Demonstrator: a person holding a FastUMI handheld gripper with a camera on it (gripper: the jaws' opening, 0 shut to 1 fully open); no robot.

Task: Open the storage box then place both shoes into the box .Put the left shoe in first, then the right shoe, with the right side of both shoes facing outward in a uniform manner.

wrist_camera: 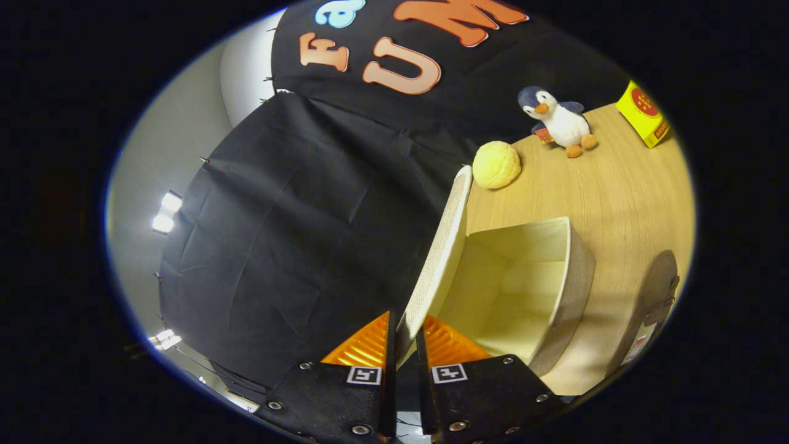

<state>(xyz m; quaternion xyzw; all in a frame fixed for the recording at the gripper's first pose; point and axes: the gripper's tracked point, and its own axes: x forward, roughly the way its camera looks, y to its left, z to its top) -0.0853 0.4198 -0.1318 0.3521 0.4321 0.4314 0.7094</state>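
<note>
Your tongs [407, 345] are pinched narrow on the lid [439, 259] of the storage box [555, 290], both fingers pressing its lower edge from either side. The lid stands raised, tilted up and away from the tongs, its woven face running from between the fingers toward the yellow ball [497, 164]. The box itself sits just ahead and to the right of the fingers, open, w/ its pale inside showing bare. A grey shoe [656, 290] lies on the tabletop [616, 185] right of the box, near but apart from it. Beyond the box: the ball near the lid's top edge, then a penguin toy [560, 121] and a yellow carton [644, 114], well apart from the tongs.
</note>
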